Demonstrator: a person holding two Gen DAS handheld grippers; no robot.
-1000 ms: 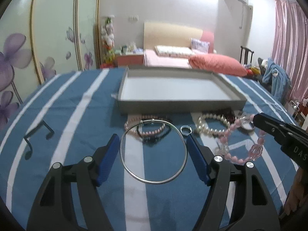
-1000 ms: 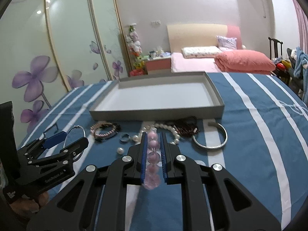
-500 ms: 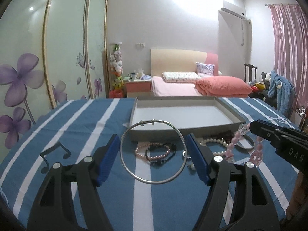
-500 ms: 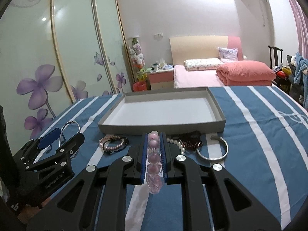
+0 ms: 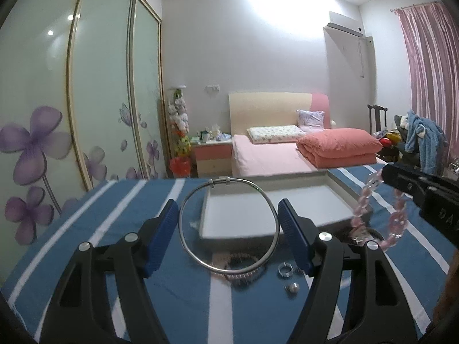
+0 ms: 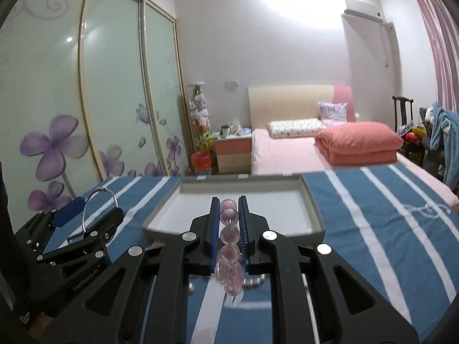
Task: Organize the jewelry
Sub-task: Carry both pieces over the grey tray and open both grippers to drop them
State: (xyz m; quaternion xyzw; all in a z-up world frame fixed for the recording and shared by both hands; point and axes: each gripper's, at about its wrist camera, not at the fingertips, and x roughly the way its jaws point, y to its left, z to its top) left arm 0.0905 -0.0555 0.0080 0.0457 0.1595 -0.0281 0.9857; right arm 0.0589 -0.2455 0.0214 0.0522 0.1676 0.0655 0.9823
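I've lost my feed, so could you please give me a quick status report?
Left gripper shut on silver bangle, lifted. Right gripper shut on pink bead bracelet. Grey tray ahead, nothing blocking.

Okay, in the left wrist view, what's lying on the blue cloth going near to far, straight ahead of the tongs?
Small round silver piece → silver ring → grey tray → far off the cloth, the pink bed.

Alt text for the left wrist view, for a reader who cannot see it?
The left gripper grips a thin silver hoop bangle above a blue striped cloth, facing an open grey tray. At right, the right gripper dangles a pink beaded bracelet.
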